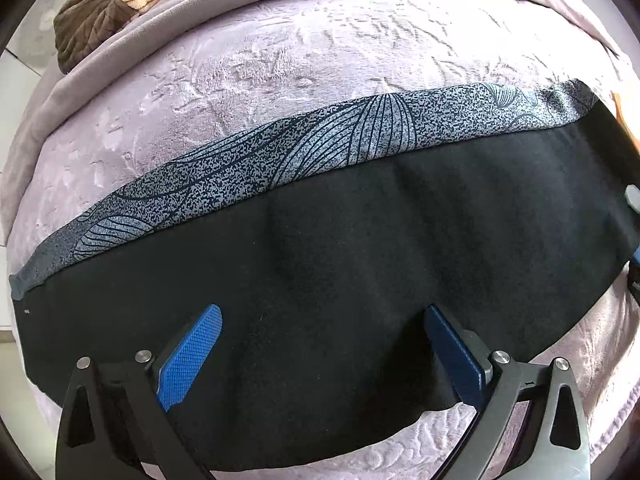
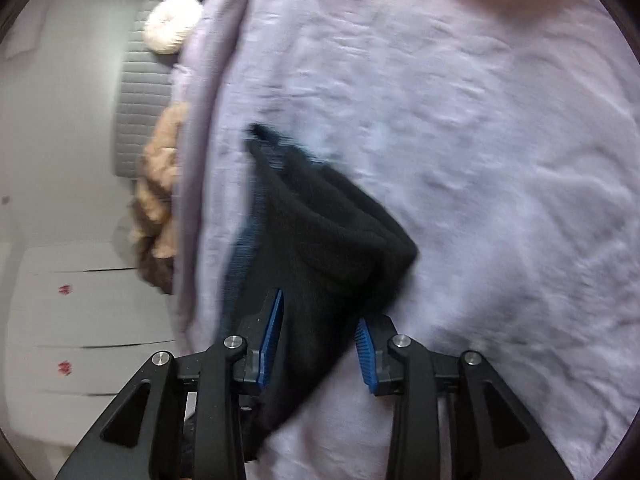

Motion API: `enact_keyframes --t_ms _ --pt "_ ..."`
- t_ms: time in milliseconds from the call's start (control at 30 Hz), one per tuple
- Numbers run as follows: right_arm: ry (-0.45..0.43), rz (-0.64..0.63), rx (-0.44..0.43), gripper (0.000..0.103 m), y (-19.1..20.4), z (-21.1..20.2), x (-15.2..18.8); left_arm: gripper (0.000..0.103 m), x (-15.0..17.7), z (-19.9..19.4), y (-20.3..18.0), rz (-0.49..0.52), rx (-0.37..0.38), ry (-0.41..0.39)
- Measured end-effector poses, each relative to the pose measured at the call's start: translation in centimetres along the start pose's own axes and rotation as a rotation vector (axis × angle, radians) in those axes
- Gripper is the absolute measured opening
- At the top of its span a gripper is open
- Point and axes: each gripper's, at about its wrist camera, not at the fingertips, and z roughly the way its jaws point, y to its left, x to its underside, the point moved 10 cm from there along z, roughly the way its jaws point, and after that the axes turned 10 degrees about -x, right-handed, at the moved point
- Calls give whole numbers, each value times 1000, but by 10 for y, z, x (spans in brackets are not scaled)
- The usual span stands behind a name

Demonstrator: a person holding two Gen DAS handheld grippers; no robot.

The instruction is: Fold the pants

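The pants [image 1: 360,248] lie flat in a long strip across the blanket [image 1: 280,60], which is spread over the bed. The left hand-held gripper [image 1: 324,344] is right above the strip's near side, and a leaf-print cover [image 1: 100,12] sits at the far left corner. In the right wrist view, a bunched end of the pants [image 2: 320,248] rests on the blanket between the fingers of the right hand-held gripper [image 2: 320,340], near the bed's left edge.

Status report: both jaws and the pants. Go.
Left gripper open above the pants. Right gripper jaws parted, pants end between them, unpinched. Nothing in the way.
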Motion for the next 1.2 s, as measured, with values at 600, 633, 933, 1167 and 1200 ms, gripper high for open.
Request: enact_keyframes --t_ms 600,633,933,1167,1200 --pt "14 -10 -124 15 39 33 -3 82 -30 -37 3 -19 -20 -144" --pt "12 -21 -130 15 45 34 -4 82 -25 -29 -9 15 -3 -128" --pt "63 -247 -41 15 111 48 23 82 -17 -15 -19 52 93 -115" --pt "76 -484 126 15 168 61 48 82 -2 -40 50 -46 117 -168" --pt "79 -519 148 15 176 66 55 82 0 -40 61 -60 115 -166"
